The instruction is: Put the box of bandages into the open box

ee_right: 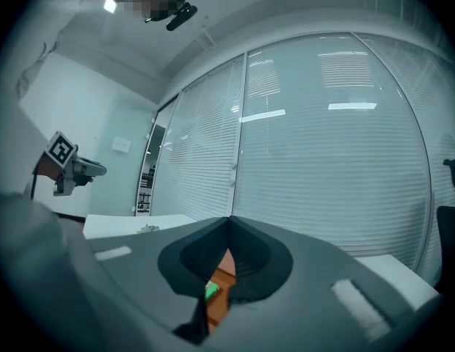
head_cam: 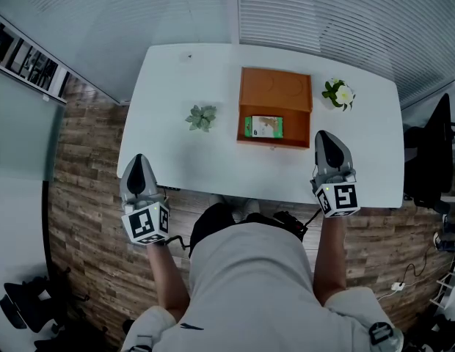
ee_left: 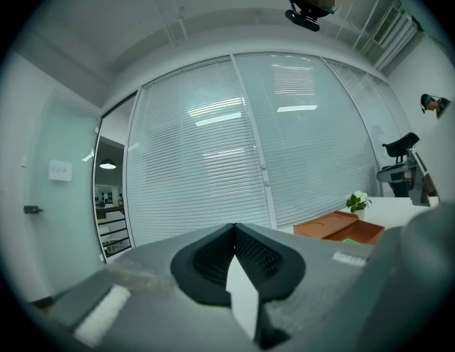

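From the head view, a white worktop [head_cam: 176, 79] stands on a wood-plank floor [head_cam: 81, 196], with a wall of pale slatted blinds [head_cam: 323, 13] behind it. An orange open box [head_cam: 275, 94] sits near the middle of the worktop. The box of bandages [head_cam: 263, 127], green and white, lies flat inside its front half. A small succulent [head_cam: 202, 117] stands to the left of the open box, and a white-flowered plant [head_cam: 339, 94] stands just beyond its right rear corner. A dark office chair [head_cam: 433, 152] is off the worktop's right end. The left tool [head_cam: 139, 166] is at the front left corner of the worktop, well apart from the open box. The right tool [head_cam: 326, 141] is over the front edge, just right of the open box. Neither tool touches anything.

In the left gripper view, the left tool's jaws are pressed together with nothing between them. The blinds fill the background, with a dark doorway [ee_left: 110, 204] at the left. The open box and the flowered plant show low at the right, and nothing stands between them and the tool.

In the right gripper view, the right tool's jaws are also closed and empty. Through the notch below them show a strip of the orange box and a green corner of the box of bandages. The left tool, the worktop and the succulent are at the far left.
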A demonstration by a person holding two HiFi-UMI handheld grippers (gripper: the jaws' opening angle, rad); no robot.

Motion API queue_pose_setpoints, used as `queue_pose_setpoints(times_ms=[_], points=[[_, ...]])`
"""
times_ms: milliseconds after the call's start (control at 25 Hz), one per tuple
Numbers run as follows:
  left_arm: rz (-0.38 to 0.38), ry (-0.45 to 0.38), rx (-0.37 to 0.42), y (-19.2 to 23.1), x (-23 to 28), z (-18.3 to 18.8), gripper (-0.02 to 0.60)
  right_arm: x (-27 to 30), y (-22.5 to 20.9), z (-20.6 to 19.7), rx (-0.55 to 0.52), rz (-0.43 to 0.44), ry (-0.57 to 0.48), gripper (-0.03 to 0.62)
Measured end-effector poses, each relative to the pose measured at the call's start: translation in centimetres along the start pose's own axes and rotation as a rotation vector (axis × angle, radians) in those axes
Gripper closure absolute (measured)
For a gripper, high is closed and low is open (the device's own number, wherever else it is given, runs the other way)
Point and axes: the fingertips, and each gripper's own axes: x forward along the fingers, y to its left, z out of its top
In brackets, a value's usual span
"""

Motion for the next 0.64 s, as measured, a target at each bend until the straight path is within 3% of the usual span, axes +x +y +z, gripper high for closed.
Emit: queue_pose_setpoints(times_ms=[640], points=[[-0.003, 0.01, 0.004, -0.28, -0.13, -0.25, 0.577, -0.21, 0.18, -0.01, 0.017, 0.011, 0.006, 0.595]])
